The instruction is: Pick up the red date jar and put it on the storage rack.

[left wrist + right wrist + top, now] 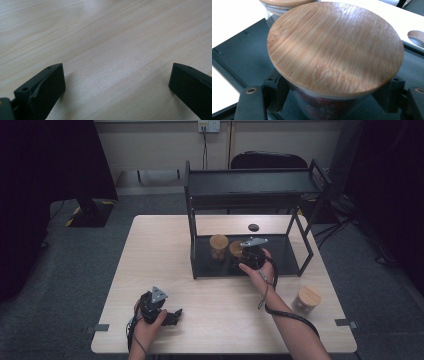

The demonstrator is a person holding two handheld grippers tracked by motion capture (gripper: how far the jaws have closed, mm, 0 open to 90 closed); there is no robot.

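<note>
jar (335,47) clamped by right hand-held gripper (334,100) over shelf tray (239,57), beside another jar (218,246).

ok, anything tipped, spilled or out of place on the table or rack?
Nothing stands out. Two lidded jars stand upright on the rack's bottom shelf, one in the right gripper; a third jar stands upright on the table. No spills.

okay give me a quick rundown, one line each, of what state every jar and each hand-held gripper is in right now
Held jar: lid on, upright on the rack's lower shelf.
Second shelf jar: lid on, upright.
Table jar: lid on, standing apart.
Right hand-held gripper: shut on the held jar.
Left hand-held gripper: open, over the table.
</note>
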